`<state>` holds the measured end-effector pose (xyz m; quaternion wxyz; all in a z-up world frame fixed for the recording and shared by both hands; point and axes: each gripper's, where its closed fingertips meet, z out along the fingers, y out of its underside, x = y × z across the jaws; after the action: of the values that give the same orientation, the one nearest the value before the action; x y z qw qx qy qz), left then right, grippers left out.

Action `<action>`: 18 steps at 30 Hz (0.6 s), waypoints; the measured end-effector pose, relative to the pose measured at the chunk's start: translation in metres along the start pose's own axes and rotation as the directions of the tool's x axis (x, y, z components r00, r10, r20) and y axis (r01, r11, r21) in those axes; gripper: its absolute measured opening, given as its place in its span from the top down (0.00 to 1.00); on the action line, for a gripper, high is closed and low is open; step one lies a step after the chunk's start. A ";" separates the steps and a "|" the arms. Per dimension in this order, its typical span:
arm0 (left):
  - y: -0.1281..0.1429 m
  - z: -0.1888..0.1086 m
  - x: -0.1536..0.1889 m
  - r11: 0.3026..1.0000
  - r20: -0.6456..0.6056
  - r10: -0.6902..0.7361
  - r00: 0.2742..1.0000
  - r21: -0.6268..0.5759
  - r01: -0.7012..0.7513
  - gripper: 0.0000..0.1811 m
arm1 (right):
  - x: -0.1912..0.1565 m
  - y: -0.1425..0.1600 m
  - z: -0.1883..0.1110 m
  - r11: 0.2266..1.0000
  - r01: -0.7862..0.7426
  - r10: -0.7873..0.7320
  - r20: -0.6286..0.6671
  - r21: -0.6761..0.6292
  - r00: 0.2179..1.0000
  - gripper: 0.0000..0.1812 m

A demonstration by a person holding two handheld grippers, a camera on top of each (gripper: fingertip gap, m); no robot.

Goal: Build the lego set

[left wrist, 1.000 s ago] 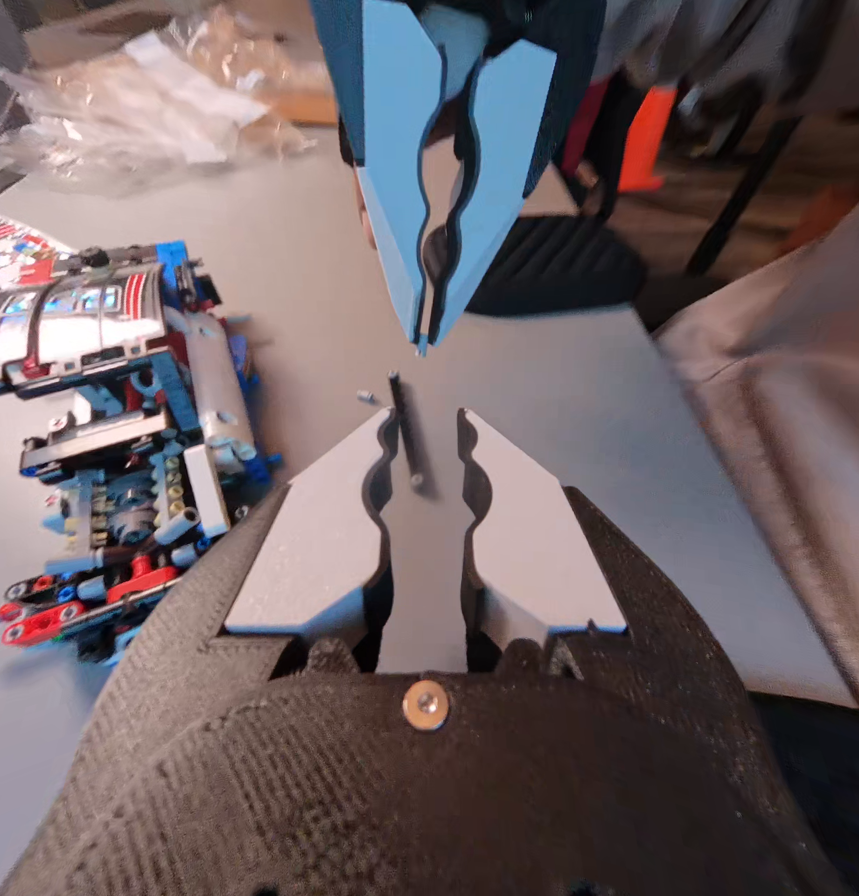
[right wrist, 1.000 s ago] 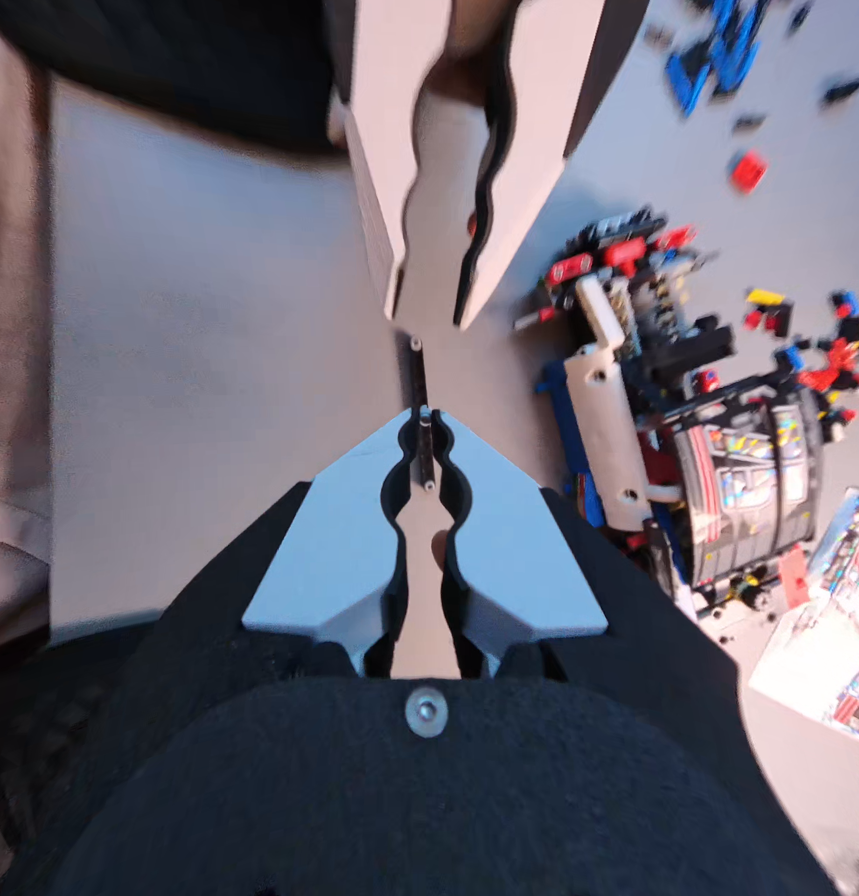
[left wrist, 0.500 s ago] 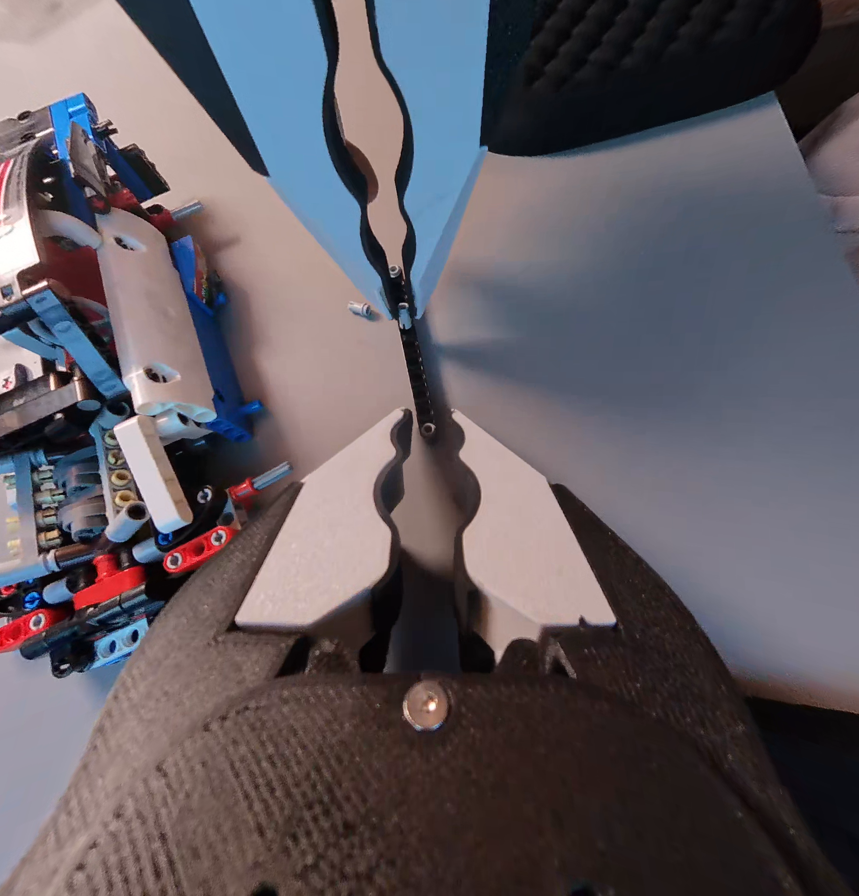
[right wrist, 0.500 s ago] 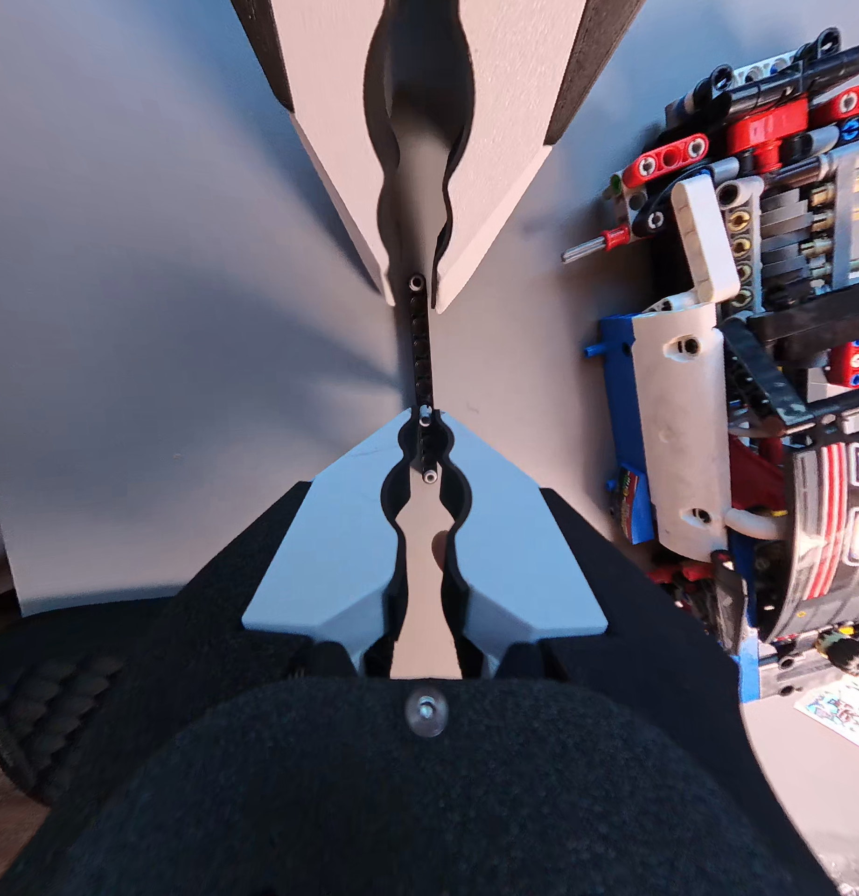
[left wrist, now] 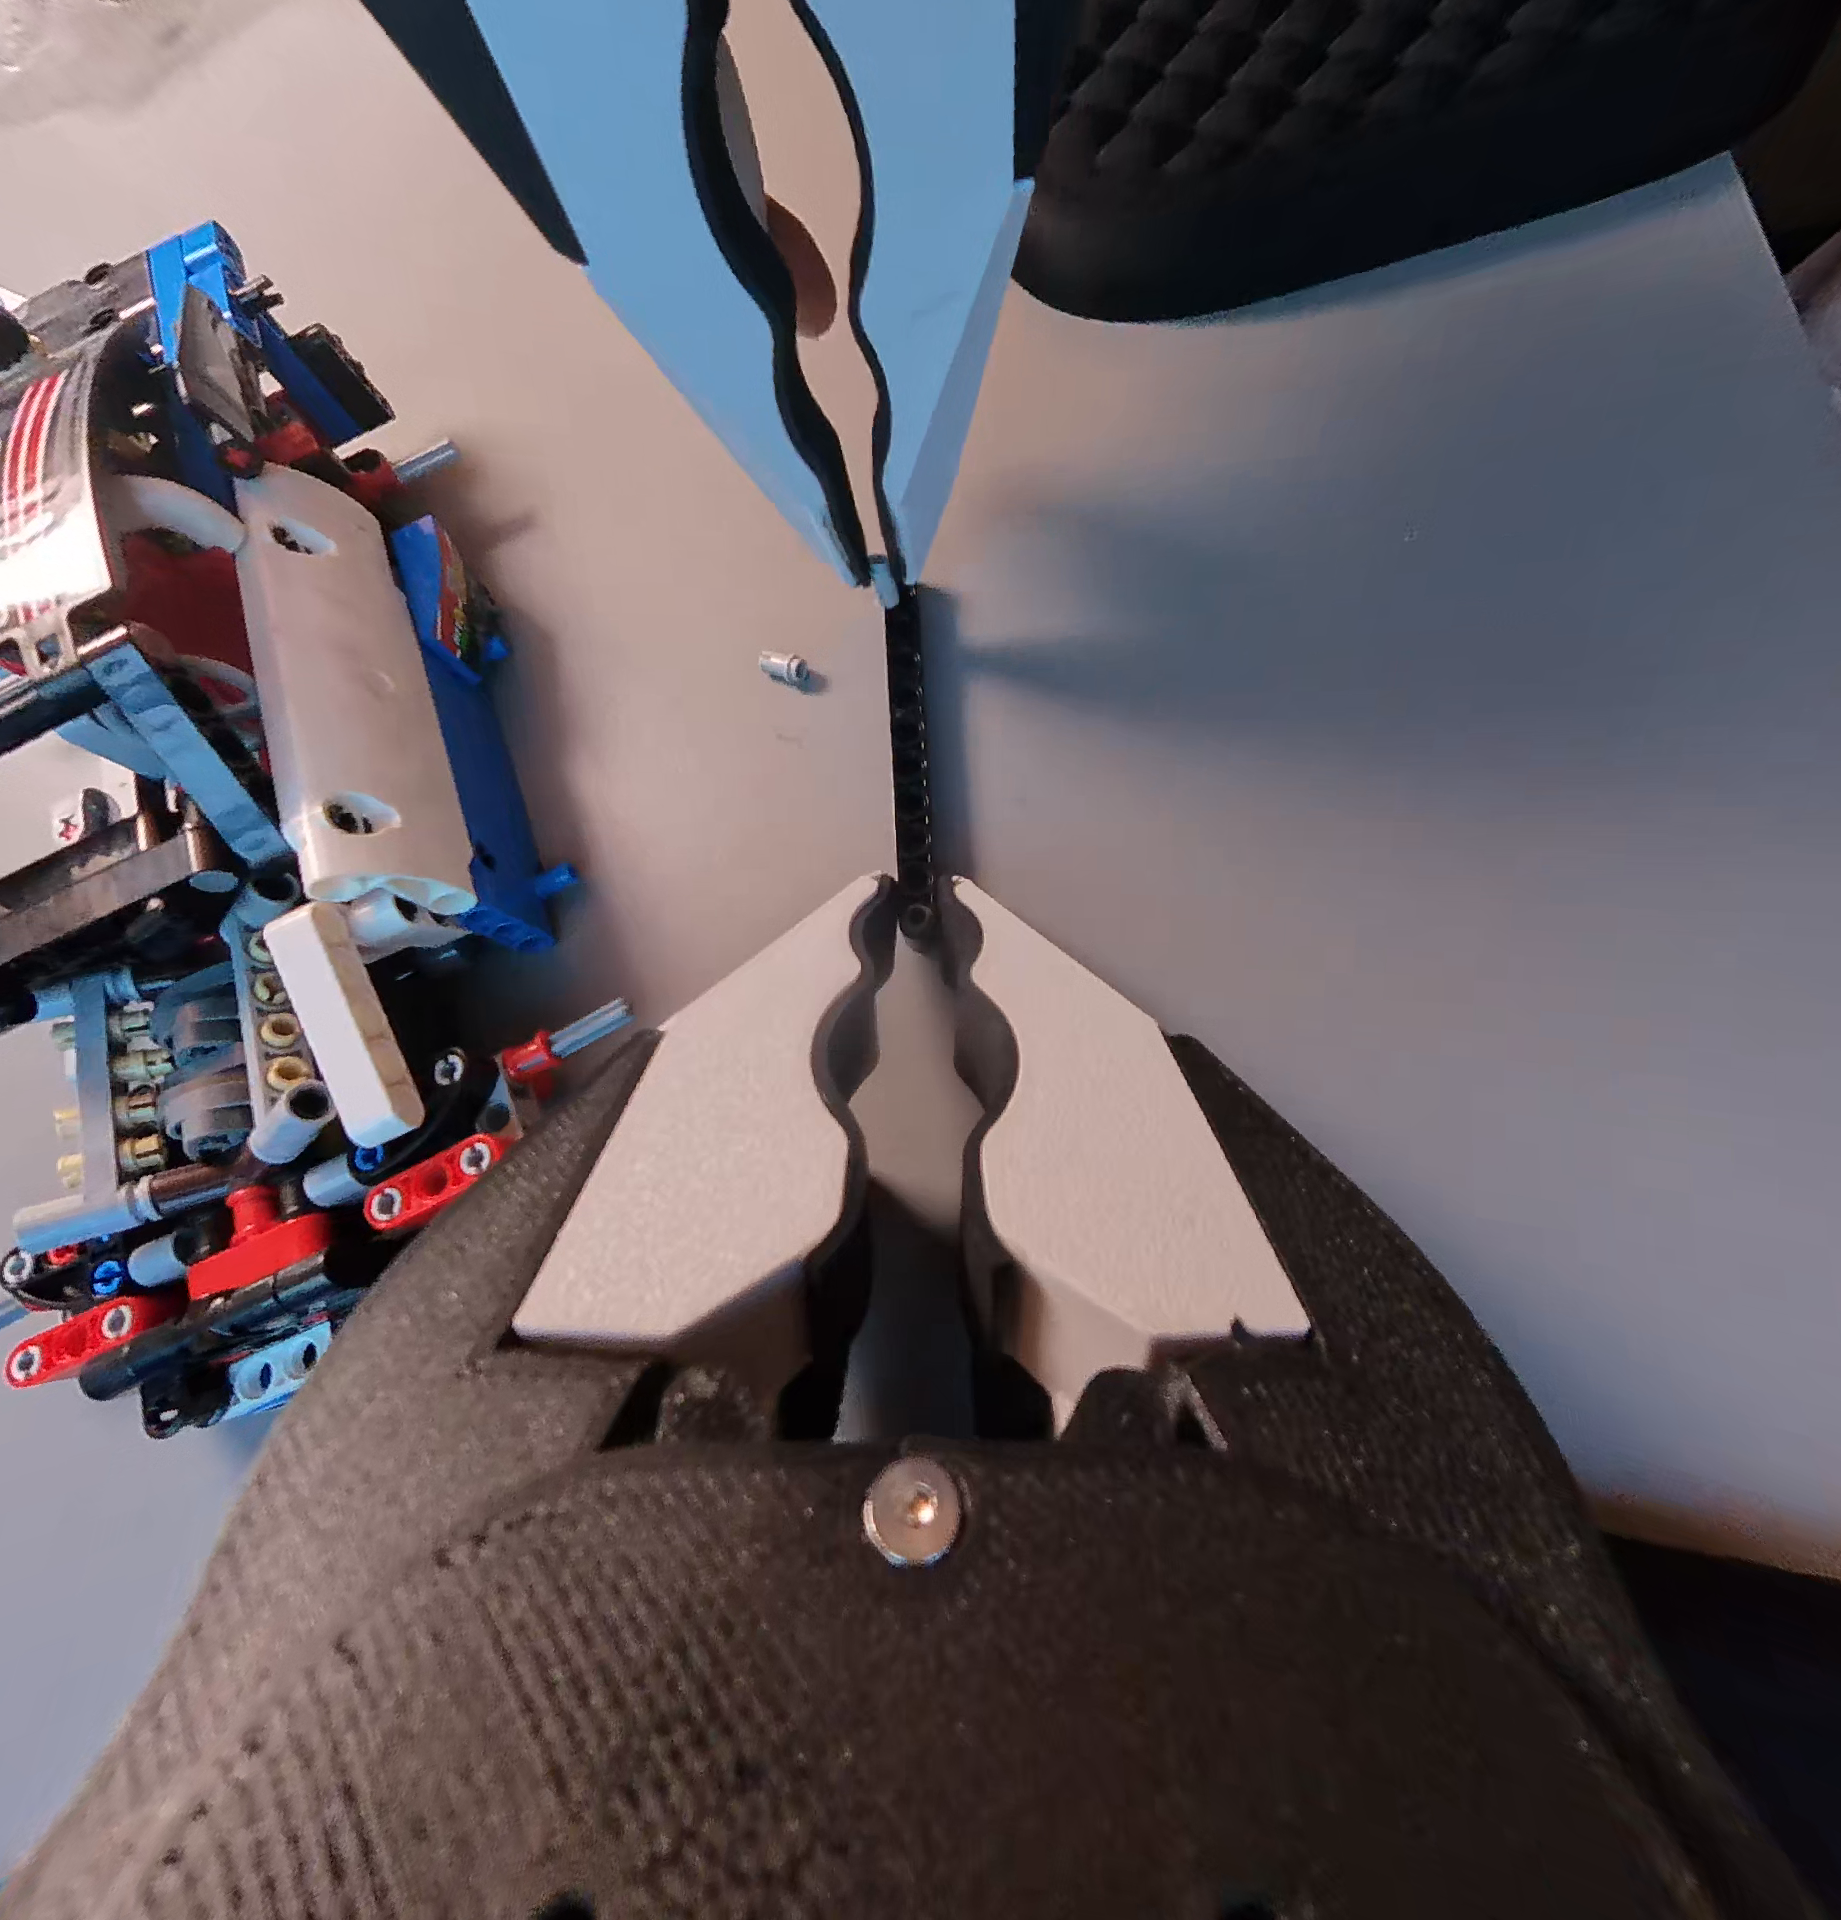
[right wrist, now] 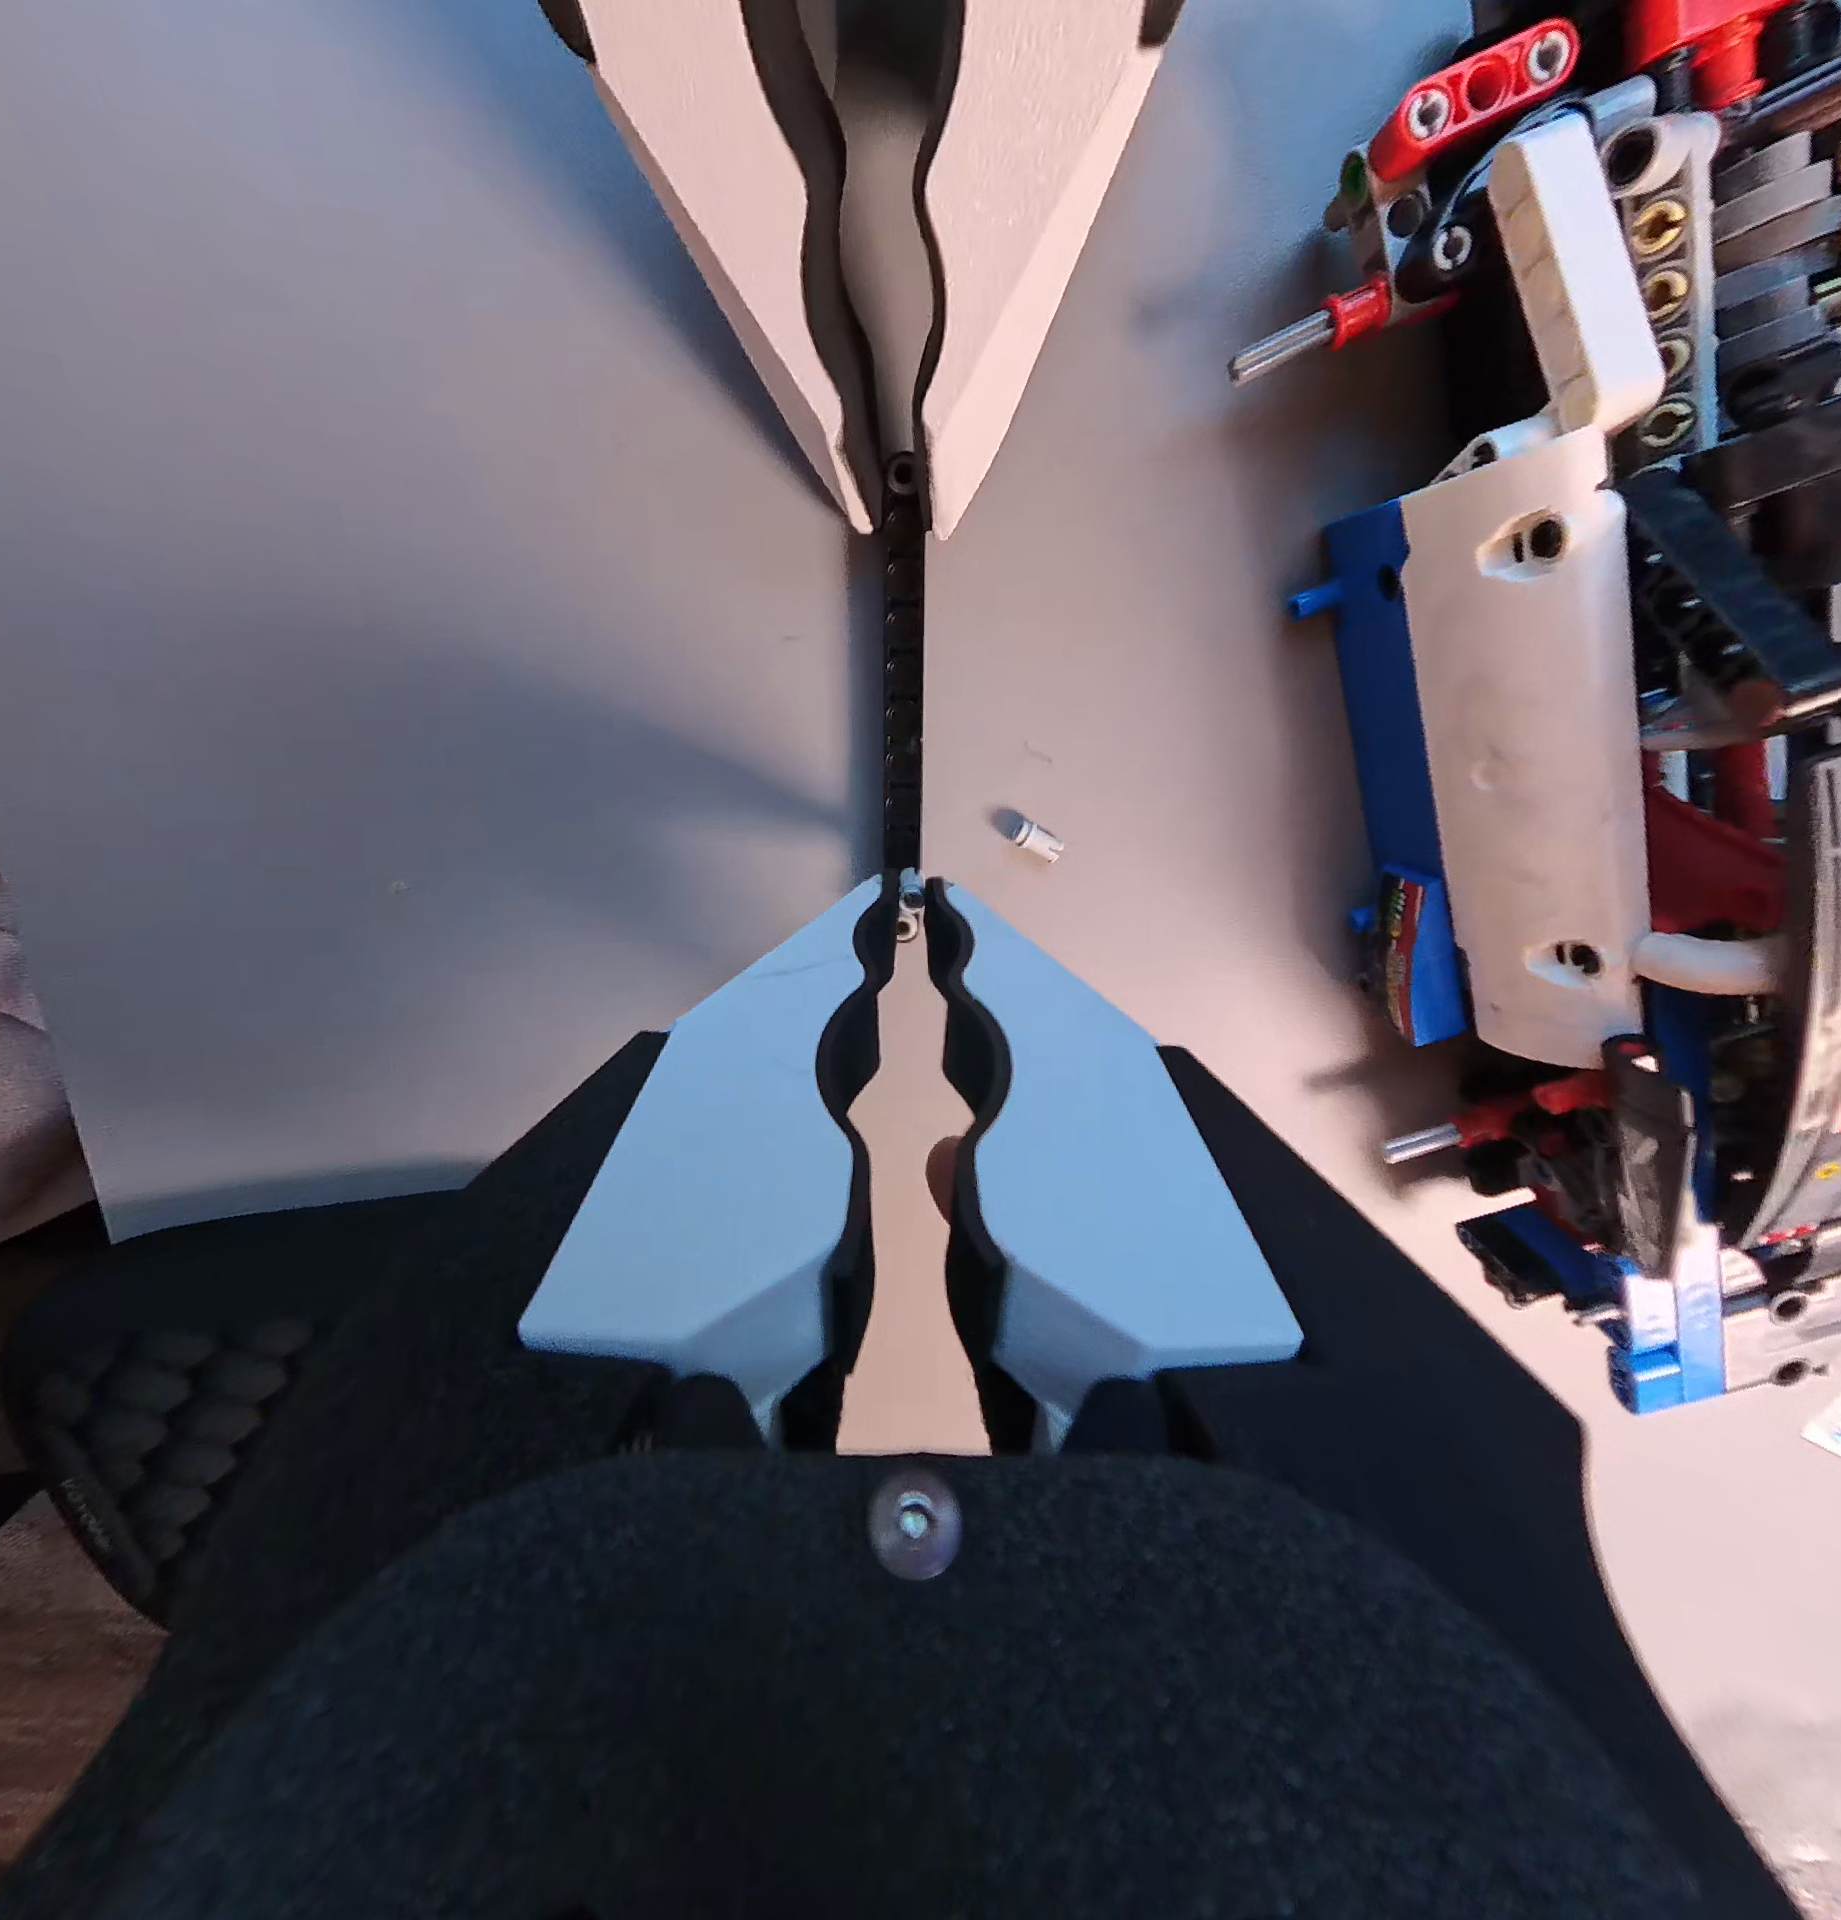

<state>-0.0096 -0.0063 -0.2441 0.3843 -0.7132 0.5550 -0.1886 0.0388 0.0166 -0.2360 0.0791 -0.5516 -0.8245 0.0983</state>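
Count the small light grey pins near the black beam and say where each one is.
2. One pin lies loose on the table, beside the black beam. The other pin sits at the beam's end, between the right gripper's fingertips. More may be hidden.

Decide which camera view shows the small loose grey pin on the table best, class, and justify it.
The right wrist view: the grey pin lies sharp and unobstructed on the table, right of the black beam, its ridged end readable. The left wrist view shows the same pin left of the beam, smaller and slightly softer.
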 end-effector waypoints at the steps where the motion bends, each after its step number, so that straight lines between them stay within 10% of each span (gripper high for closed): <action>1: 0.000 0.000 0.000 1.000 0.000 -0.004 1.000 -0.001 0.004 0.96 | -0.001 0.000 0.001 1.000 0.001 -0.001 0.002 0.000 1.000 0.98; 18: -0.001 0.001 0.000 0.999 -0.001 -0.031 1.000 -0.014 0.031 0.96 | -0.002 -0.012 0.003 0.999 0.017 -0.017 -0.001 0.040 1.000 0.99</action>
<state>-0.0086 -0.0057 -0.2443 0.3759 -0.7245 0.5453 -0.1910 0.0285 0.0105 -0.2358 0.0911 -0.5428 -0.8271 0.1140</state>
